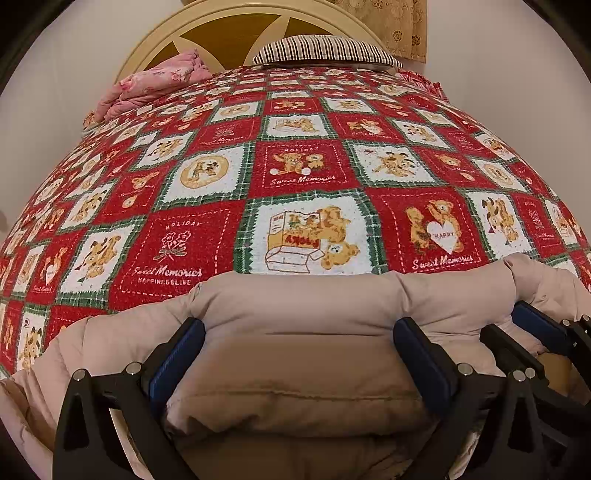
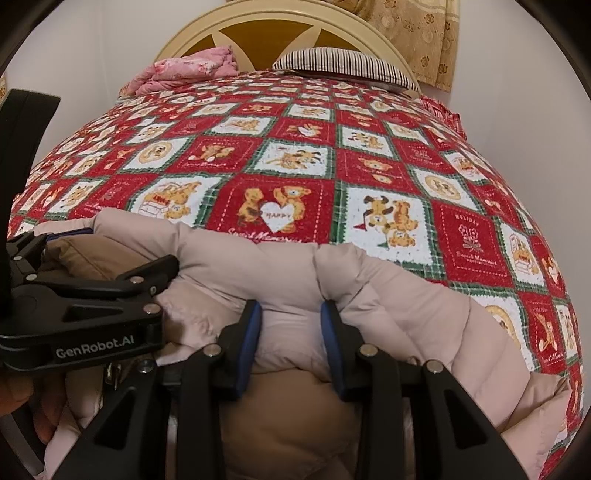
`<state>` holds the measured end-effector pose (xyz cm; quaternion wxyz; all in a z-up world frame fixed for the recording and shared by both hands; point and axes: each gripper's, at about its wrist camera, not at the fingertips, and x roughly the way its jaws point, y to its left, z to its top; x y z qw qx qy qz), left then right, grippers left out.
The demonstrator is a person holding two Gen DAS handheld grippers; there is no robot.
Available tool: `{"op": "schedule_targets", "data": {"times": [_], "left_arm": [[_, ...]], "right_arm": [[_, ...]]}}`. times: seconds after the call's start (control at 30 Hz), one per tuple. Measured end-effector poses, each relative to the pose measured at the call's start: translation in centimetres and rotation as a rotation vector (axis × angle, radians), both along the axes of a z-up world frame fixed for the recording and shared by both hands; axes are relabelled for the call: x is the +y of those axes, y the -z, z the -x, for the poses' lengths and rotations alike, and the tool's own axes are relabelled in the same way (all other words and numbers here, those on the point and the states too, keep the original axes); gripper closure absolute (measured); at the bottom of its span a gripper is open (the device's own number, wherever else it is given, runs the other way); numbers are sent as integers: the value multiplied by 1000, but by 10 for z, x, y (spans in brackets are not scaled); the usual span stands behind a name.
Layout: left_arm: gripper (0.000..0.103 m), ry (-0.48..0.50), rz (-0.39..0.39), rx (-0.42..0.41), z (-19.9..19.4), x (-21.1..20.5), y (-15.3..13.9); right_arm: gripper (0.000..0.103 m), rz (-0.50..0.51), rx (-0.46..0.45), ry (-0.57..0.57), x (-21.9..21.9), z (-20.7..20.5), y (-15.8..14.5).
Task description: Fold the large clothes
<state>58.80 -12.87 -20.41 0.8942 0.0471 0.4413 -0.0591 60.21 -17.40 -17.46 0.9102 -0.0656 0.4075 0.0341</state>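
A pale pink puffer jacket [image 1: 295,306] with a brown lining lies bunched at the near edge of the bed; it also shows in the right wrist view [image 2: 388,291]. My left gripper [image 1: 299,332] has its blue-padded fingers wide apart, pressed against a thick fold of the jacket between them. My right gripper [image 2: 291,317] squeezes a narrower fold of the jacket between its blue pads [image 2: 253,325]. The two grippers sit side by side: the right one shows in the left wrist view [image 1: 532,332], and the left one in the right wrist view [image 2: 92,280].
The bed is covered by a red, white and green teddy-bear blanket [image 1: 295,166]. A pink quilt [image 1: 155,85] and a striped pillow [image 1: 325,50] lie by the cream headboard [image 1: 236,22]. A patterned curtain [image 2: 417,33] hangs at the back right.
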Motion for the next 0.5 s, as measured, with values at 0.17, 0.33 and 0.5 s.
{"op": "schedule_targets", "data": {"times": [0.17, 0.33, 0.5], "left_arm": [[1, 2, -3, 11, -1, 0, 0], [1, 2, -16, 7, 0, -2, -1], [1, 3, -33, 9, -1, -4, -2]], "right_arm": [[67, -3, 1, -1, 0, 0, 0], [67, 3, 5, -1, 2, 0, 0], [66, 10, 28, -6, 2, -3, -1]]}}
